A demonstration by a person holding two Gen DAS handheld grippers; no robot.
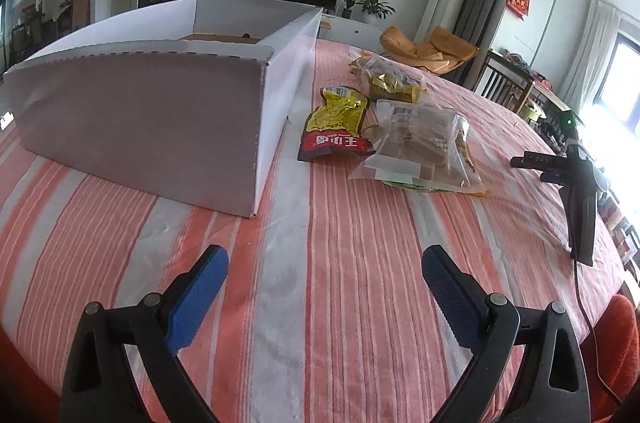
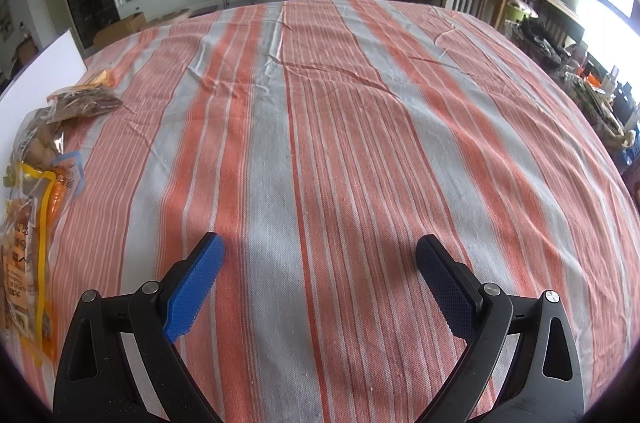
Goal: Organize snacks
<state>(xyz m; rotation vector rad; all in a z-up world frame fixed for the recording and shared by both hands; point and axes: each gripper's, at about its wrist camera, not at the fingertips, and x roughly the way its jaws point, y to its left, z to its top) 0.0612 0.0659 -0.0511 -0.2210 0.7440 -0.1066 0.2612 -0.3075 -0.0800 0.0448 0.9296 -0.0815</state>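
The left gripper [image 1: 324, 263] and right gripper [image 2: 318, 255] are hovering spread wide, holding nothing. The snack packets [image 1: 400, 127] are lying overlapped on the striped tablecloth [image 1: 360, 243] beside the white box [image 1: 152, 111]. A grasp is risking pinching two slippery bags together, or snagging loose cloth.

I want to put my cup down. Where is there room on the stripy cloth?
Bare cloth stretches ahead of the right gripper, and between the left gripper and the white box. It is crowded where snack bags lie beside the box.
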